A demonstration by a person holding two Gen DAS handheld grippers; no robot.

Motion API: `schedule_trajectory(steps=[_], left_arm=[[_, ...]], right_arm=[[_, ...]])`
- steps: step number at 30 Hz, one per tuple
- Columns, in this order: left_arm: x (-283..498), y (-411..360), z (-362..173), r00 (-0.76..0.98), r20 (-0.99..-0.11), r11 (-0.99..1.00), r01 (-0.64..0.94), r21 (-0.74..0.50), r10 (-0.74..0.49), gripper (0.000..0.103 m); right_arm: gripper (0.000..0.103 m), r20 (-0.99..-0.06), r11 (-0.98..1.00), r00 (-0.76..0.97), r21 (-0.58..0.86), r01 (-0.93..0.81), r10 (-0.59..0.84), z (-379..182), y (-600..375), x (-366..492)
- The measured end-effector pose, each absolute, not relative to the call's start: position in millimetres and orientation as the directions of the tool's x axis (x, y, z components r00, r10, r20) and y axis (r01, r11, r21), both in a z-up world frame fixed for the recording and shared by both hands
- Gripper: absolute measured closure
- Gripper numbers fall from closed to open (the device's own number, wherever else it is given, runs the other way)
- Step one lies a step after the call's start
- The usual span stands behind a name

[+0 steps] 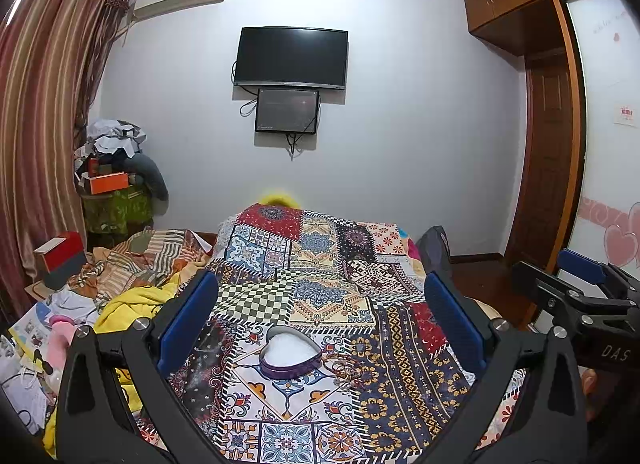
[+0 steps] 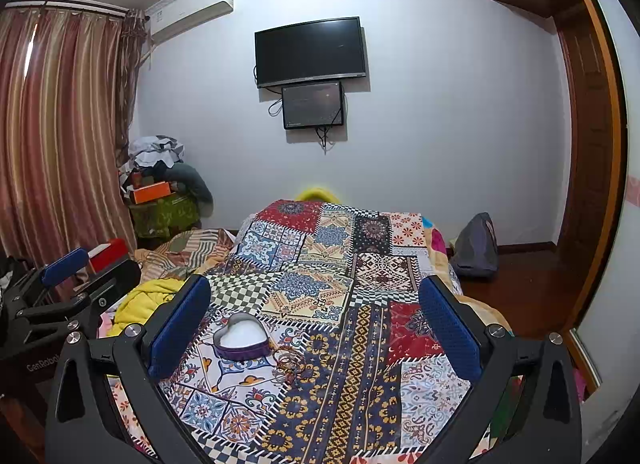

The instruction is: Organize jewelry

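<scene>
Two tools are raised over the bed, both spread wide and holding nothing: left tool (image 1: 320,320), right tool (image 2: 314,320). Step in hand: approach, nothing grasped yet. Heart-shaped box (image 1: 289,352) sits open on the patchwork cover (image 1: 320,264), ahead of and below the left tool. Bracelets (image 2: 290,360) lie tangled just beside it (left of the right tool's centreline). Next move, as judged: lower the right tool, pinch one thin loop cleanly, carry it to the box.
</scene>
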State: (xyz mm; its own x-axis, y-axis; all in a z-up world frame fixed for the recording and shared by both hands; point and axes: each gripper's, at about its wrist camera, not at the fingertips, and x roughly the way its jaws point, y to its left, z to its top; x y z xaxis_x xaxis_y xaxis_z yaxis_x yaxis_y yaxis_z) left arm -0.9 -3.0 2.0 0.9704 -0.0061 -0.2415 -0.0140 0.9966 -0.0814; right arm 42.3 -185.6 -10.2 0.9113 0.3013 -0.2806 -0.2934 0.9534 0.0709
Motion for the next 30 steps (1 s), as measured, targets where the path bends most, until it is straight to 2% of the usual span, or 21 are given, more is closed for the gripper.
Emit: schedule_trajectory(steps=[30], left_arm=[[0.5, -2.5, 2.0, 0.969, -0.246, 0.996, -0.018, -0.082, -0.003, 0.000]], right_arm=[[0.000, -0.284, 0.953, 0.910, 0.071, -0.293, 0.301, -12.2, -184.6, 42.6]])
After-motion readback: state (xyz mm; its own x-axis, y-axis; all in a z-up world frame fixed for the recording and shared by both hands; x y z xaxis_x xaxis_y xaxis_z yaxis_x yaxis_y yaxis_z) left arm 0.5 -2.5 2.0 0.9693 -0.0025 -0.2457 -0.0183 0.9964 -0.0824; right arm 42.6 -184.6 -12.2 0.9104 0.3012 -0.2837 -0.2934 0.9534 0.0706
